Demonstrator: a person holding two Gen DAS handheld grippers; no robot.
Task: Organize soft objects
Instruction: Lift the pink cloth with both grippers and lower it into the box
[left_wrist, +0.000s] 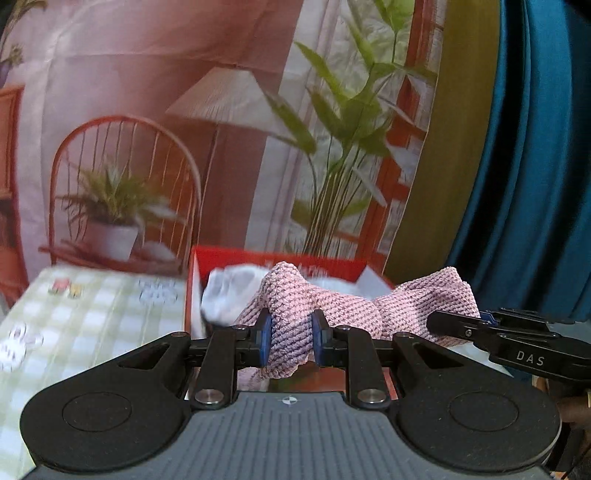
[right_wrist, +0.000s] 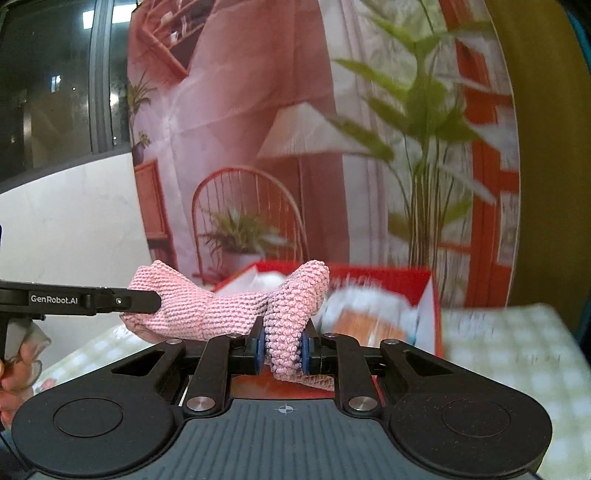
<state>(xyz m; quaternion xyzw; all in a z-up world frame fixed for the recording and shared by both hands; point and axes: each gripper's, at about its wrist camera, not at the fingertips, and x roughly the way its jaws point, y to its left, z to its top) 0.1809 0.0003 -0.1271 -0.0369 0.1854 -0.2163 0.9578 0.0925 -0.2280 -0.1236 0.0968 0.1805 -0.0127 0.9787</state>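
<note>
I have the pink knitted cloth (left_wrist: 295, 317) pinched at two places: my left gripper (left_wrist: 291, 338) is clamped on one bunched end and my right gripper (right_wrist: 282, 345) on the other, so the cloth hangs between them in the air, just in front of and above the red box (left_wrist: 258, 258) that stands on the checked tablecloth (left_wrist: 92, 306). I judge the step in hand is lifting it clear so I can spread or fold it. To do that well I should keep both pinches firm, hold the two ends level, and draw them apart only until the sag goes, since the loose knit could slip off the pads. A white cloth (left_wrist: 229, 291) lies in the box right behind the pink one; whether they touch I cannot tell, so I should watch that it does not drag along. The box's near wall is the edge to mind. There is open tablecloth to the left of the box and to its right.
</note>
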